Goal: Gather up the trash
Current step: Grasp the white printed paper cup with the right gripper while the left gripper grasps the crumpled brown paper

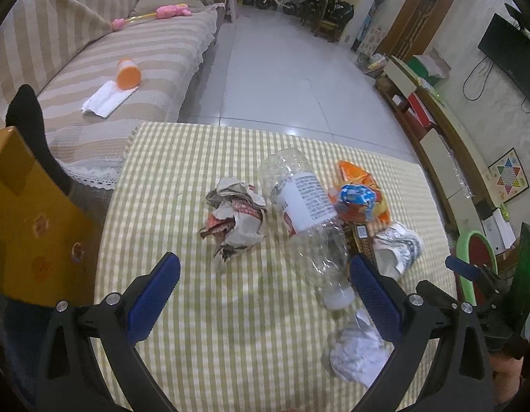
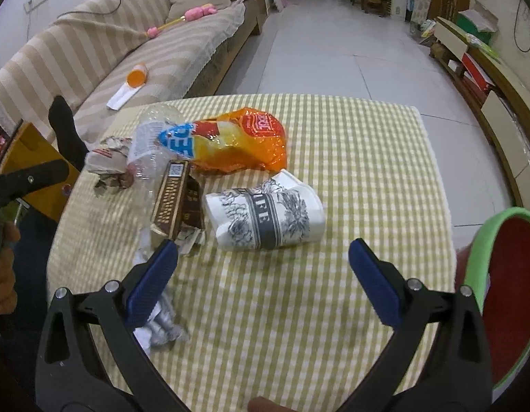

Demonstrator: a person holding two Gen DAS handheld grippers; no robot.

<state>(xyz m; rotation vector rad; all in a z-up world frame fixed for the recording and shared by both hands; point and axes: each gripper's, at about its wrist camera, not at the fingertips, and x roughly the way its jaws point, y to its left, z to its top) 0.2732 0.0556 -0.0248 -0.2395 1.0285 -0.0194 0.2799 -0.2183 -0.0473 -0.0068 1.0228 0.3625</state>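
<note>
Trash lies on a green-checked tablecloth. A crumpled printed paper ball, a clear plastic bottle, an orange snack bag, a squashed paper cup and a white tissue wad show in the left wrist view. My left gripper is open above the cloth, just short of the paper ball and bottle. My right gripper is open, just before the squashed cup. A brown carton, the orange bag and the bottle lie behind it.
A yellow cardboard box stands at the table's left edge. A green-rimmed red bin sits at the right edge. A striped sofa with an orange cup runs along the left. Tiled floor stretches beyond.
</note>
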